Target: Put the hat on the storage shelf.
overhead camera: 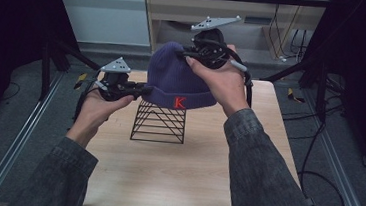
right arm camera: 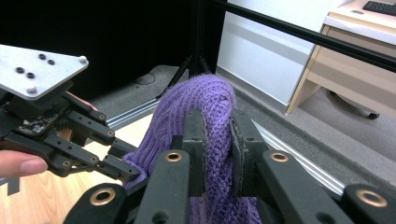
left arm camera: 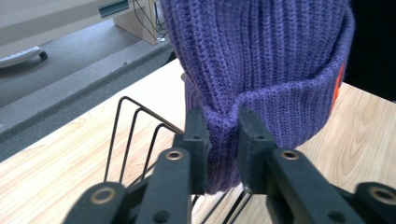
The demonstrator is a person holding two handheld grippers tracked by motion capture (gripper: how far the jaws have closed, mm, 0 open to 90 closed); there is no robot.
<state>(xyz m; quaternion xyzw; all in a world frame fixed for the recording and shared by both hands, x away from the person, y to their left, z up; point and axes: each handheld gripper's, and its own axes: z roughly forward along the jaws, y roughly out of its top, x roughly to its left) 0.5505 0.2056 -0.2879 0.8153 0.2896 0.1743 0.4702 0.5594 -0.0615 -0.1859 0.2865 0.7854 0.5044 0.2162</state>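
A purple knit beanie [overhead camera: 175, 80] with a red letter K on its cuff hangs in the air over a black wire stand [overhead camera: 159, 122] on the wooden table [overhead camera: 184, 178]. My left gripper [overhead camera: 141, 90] is shut on the cuff's left edge; in the left gripper view the jaws pinch a fold of the beanie [left arm camera: 261, 70] at my left gripper [left arm camera: 223, 135]. At the crown, my right gripper [overhead camera: 187, 54] is shut on the knit. The right gripper view has my right gripper [right arm camera: 218, 133] clamping the beanie [right arm camera: 196, 100], with the left gripper [right arm camera: 122, 169] farther off.
The wire stand [left arm camera: 135, 135] sits near the table's middle, under the beanie. A pale wooden cabinet [overhead camera: 258, 19] stands behind the table, and metal rails [overhead camera: 17, 138] run along both sides. Cables [overhead camera: 316, 160] lie on the floor at the right.
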